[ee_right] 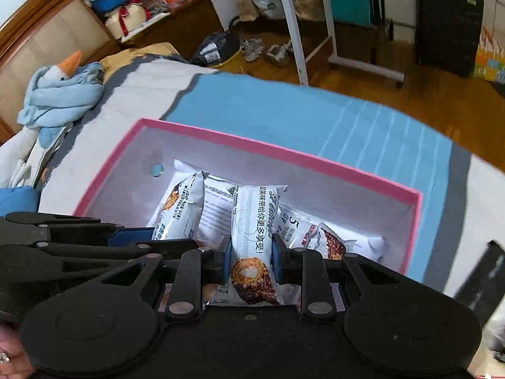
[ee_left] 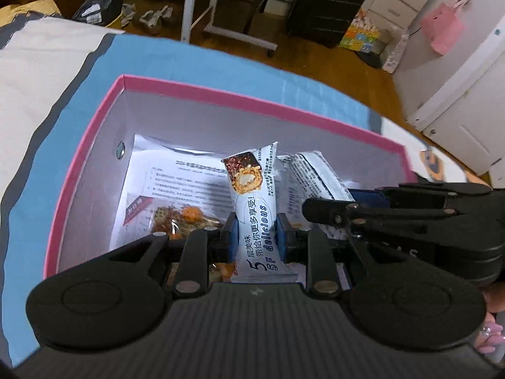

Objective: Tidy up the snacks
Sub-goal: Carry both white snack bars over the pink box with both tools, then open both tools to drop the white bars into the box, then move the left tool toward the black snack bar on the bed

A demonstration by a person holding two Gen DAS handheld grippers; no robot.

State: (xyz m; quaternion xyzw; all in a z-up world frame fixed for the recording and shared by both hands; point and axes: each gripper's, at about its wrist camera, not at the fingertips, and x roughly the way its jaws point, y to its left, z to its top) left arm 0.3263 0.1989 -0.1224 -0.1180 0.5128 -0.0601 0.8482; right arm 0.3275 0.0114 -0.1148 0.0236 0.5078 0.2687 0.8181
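Pink-rimmed box (ee_left: 202, 93), white inside, on a blue bedspread (ee_left: 63, 132) over a bed; catalogued left to right.

Left wrist view:
- Grey-and-white quilt (ee_left: 34, 63), far left, beside the blue cover.
- Box wall with a round metal eyelet (ee_left: 120, 149) on its left side.
- Printed sheet (ee_left: 176, 177) lining the box floor.
- Clear bag (ee_left: 176, 218) of orange and brown snacks, lying on the sheet at lower left, partly behind the claw.
- Left claw (ee_left: 256, 237), blue pads pressed on both sides of a white bar (ee_left: 252, 202); the bar stands upright over the box, picture end up.
- Second white wrapper (ee_left: 311, 173), lying on the box floor just right of the held bar.
- Right claw's black linkage (ee_left: 394, 208), entering from the right, over the box.

Right wrist view:
- Plush goose (ee_right: 63, 82) in a pale blue scarf, far left on the bed.
- Left claw's linkage (ee_right: 79, 237), at the left edge.
- The left claw's bar (ee_right: 181, 208), seen edge-on inside the box.
- Right claw (ee_right: 251, 259), closed tight on another white bar (ee_right: 252, 240), picture end toward the camera, held above the box floor.
- Loose bar (ee_right: 318, 237), lying flat in the box at right.
- Black suitcase (ee_right: 448, 22), upright on the wood floor (ee_right: 435, 94) beyond the bed.
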